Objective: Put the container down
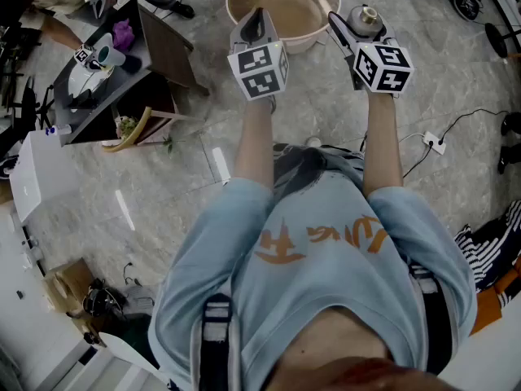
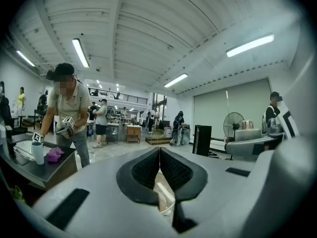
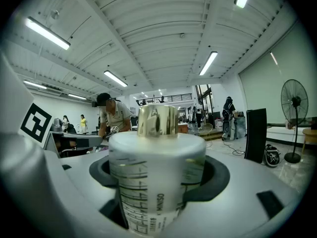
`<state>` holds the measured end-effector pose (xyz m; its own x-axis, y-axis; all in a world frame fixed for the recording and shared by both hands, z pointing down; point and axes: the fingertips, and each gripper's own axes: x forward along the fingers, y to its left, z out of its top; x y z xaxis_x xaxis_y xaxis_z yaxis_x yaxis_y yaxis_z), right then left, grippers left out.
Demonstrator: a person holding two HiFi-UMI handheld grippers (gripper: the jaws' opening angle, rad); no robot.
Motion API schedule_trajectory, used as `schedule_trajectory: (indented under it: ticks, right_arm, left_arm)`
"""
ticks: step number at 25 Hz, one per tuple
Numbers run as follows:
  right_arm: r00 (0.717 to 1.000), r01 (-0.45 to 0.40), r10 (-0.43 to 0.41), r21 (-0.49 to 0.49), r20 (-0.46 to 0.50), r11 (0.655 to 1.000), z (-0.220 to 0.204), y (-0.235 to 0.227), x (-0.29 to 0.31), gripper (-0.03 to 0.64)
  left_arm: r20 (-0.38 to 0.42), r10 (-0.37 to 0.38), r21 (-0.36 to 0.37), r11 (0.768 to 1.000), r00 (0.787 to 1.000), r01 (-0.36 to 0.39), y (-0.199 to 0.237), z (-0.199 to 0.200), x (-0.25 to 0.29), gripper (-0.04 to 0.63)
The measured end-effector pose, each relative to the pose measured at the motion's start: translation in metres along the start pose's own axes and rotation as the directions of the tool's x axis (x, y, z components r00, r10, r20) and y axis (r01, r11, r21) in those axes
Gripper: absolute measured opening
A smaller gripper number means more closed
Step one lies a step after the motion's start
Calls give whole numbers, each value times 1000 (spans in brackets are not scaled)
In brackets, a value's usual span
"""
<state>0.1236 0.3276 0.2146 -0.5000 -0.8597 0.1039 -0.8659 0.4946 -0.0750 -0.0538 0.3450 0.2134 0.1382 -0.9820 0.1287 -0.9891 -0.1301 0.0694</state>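
Observation:
The container (image 3: 156, 177) is a frosted white bottle with printed lines and a gold cap (image 3: 157, 120). It stands upright between the black pads (image 3: 218, 175) of my right gripper (image 3: 158, 180), which is shut on its sides and held about level. From the head view the container (image 1: 364, 16) shows at the tip of the right gripper (image 1: 352, 24), out over the floor beside a round beige tub (image 1: 313, 39). My left gripper (image 2: 159, 167) is shut with its pads together and nothing between them. It is held level beside the right one, left gripper (image 1: 254, 21).
A grey table (image 1: 122, 76) with a white cup and a purple object stands at the left, and a person (image 2: 67, 113) works at it with grippers. A power strip (image 1: 434, 142) and cable lie on the floor at right. A standing fan (image 3: 293, 103) and a black box (image 3: 256, 133) stand further off.

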Motion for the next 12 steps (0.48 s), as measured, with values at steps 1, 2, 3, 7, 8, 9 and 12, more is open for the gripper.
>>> schedule_trajectory:
  ticks: [1, 2, 3, 7, 8, 9, 12]
  right_arm:
    - [1000, -5, 5, -4, 0, 1000, 0, 0, -1, 360]
    - [1000, -8, 8, -8, 0, 1000, 1, -1, -1, 360]
    - [1000, -11, 11, -9, 1, 1000, 1, -1, -2, 360]
    - [1000, -14, 14, 6, 28, 1000, 11, -9, -6, 360]
    - [999, -20, 20, 6, 34, 1000, 13, -10, -6, 360]
    - [999, -25, 24, 4, 37, 1000, 14, -11, -6, 360]
    - [999, -35, 34, 15, 39, 999, 15, -16, -5, 360]
  left_arm:
    - [1, 3, -2, 1000, 1000, -3, -1, 0, 0, 28]
    - [2, 7, -3, 1000, 1000, -7, -1, 1, -1, 28]
    - [4, 9, -5, 1000, 1000, -9, -2, 2, -1, 28]
    - [19, 17, -7, 1000, 1000, -17, -7, 10, -3, 28]
    - [22, 20, -7, 1000, 1000, -19, -8, 12, -3, 28]
    - [25, 23, -7, 1000, 999, -22, -9, 13, -3, 28]
    - [31, 39, -8, 999, 999, -39, -7, 16, -3, 28]
